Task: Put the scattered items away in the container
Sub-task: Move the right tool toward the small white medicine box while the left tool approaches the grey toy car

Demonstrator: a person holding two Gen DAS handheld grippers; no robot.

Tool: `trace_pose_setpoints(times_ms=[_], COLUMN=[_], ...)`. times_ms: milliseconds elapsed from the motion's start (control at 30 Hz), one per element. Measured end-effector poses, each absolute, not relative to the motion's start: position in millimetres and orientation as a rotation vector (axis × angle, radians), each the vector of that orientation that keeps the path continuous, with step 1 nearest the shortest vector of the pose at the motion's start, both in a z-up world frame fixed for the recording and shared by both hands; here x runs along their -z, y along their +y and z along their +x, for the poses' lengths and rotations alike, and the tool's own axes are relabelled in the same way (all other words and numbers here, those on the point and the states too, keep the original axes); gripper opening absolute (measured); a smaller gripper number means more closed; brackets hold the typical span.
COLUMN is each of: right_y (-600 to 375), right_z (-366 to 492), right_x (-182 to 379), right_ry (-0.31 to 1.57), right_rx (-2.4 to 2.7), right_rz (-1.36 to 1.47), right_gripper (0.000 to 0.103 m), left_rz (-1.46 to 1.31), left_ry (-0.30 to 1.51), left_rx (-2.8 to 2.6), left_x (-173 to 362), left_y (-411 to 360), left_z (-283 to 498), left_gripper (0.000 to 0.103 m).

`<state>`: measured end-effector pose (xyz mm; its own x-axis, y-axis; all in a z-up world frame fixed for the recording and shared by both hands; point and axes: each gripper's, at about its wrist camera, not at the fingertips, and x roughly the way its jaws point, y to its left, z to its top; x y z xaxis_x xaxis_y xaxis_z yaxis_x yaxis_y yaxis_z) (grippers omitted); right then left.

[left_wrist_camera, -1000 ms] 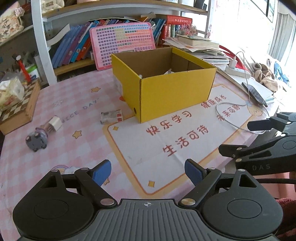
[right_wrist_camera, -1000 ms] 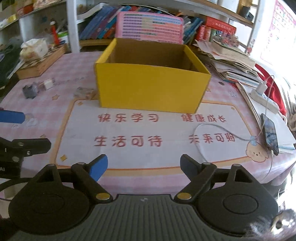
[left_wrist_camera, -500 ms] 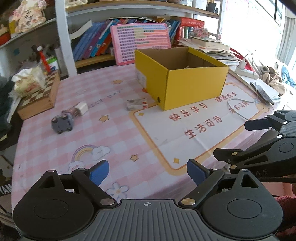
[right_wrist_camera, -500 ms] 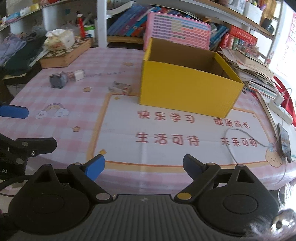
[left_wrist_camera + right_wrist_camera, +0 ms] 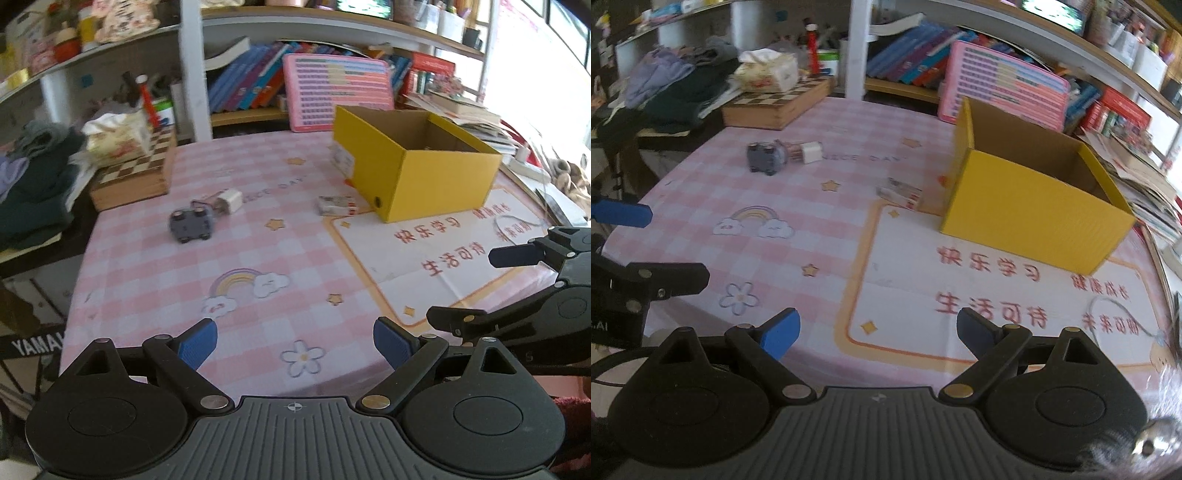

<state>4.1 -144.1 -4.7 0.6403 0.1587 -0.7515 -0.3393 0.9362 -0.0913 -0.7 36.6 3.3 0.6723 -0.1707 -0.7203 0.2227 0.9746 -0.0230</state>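
Observation:
An open yellow cardboard box [image 5: 436, 181] [image 5: 1030, 218] stands on the pink checked tablecloth. Left of it lie a small flat packet [image 5: 337, 205] [image 5: 900, 192], a white charger plug [image 5: 229, 201] [image 5: 809, 152] and a dark grey toy car [image 5: 190, 226] [image 5: 764, 157]. My left gripper [image 5: 293, 343] is open and empty over the table's near edge. My right gripper [image 5: 877, 330] is open and empty beside it, also at the near edge. Each gripper's side shows in the other's view.
A wooden chessboard box [image 5: 135, 177] with a tissue pack [image 5: 118, 138] sits at the back left. A pink board [image 5: 338, 96] leans on the bookshelf behind the box. A white cable [image 5: 1119, 314] lies at the right. Clothes [image 5: 33, 184] pile at the left.
Both grippers have swung left and pulled back from the box; the toy car, plug and packet now sit nearer the view centres. Both stay open and empty.

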Motion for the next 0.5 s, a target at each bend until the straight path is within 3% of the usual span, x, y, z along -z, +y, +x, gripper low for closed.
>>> trace_pose_setpoints(times_ms=[500], right_y=[-108.6], right_z=[17.5], right_x=[6.9], right_ry=[0.83], right_rx=[-0.357], right_rz=[-0.277], right_gripper=[0.092], left_rz=[0.04], left_ry=[0.807], left_rx=[0.157], left_x=[-0.3], left_y=[65.1], left_z=[-2.6], left_gripper=[0.094])
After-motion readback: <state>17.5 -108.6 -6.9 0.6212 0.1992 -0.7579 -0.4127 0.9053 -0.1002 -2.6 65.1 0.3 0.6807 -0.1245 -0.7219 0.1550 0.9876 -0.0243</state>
